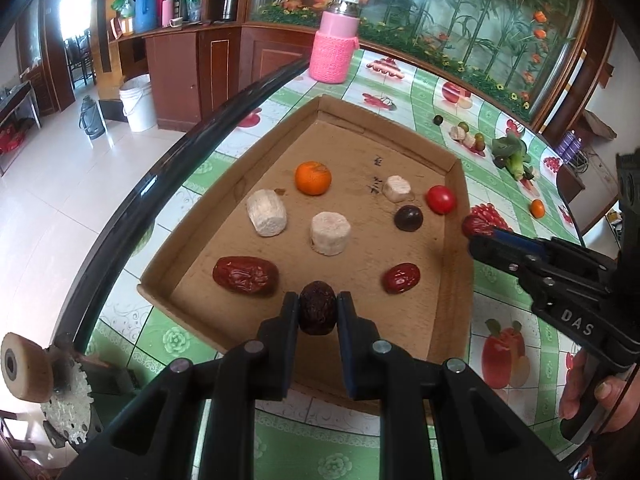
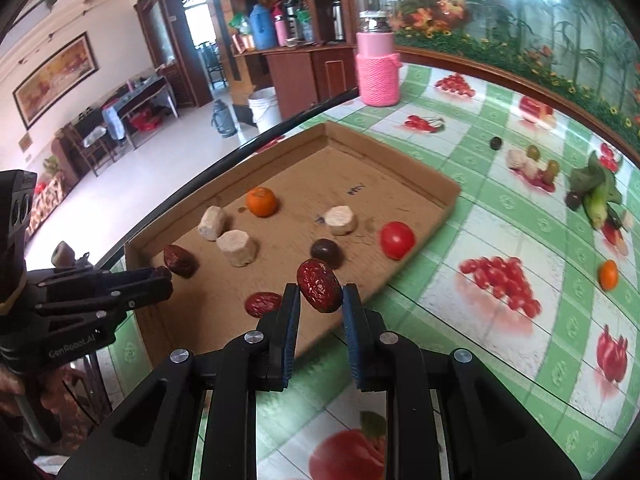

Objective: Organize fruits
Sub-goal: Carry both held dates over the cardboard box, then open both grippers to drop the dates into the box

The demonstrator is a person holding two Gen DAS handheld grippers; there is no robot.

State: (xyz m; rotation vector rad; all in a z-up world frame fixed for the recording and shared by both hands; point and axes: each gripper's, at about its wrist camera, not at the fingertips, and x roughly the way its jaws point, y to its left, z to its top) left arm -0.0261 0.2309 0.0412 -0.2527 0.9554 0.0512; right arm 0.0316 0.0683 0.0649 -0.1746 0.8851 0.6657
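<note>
In the left wrist view my left gripper (image 1: 318,303) is shut on a dark brown date (image 1: 318,309) over the near edge of a shallow cardboard tray (image 1: 352,148). In the tray lie an orange (image 1: 313,177), a red tomato (image 1: 441,199), a dark plum (image 1: 408,218), two red dates (image 1: 245,275) and three white chunks (image 1: 330,233). In the right wrist view my right gripper (image 2: 320,294) is shut on a wrinkled red date (image 2: 320,291), raised above the tray's (image 2: 300,176) near right edge. The left gripper (image 2: 165,275) shows at the tray's left side.
Loose fruit lies on the fruit-print tablecloth right of the tray: a small orange (image 2: 608,275), leafy greens with corn (image 2: 594,192), and green and dark small fruits (image 2: 534,152). A pink knit-covered flask (image 2: 378,68) stands behind the tray. The table's dark edge (image 1: 168,172) runs along the left.
</note>
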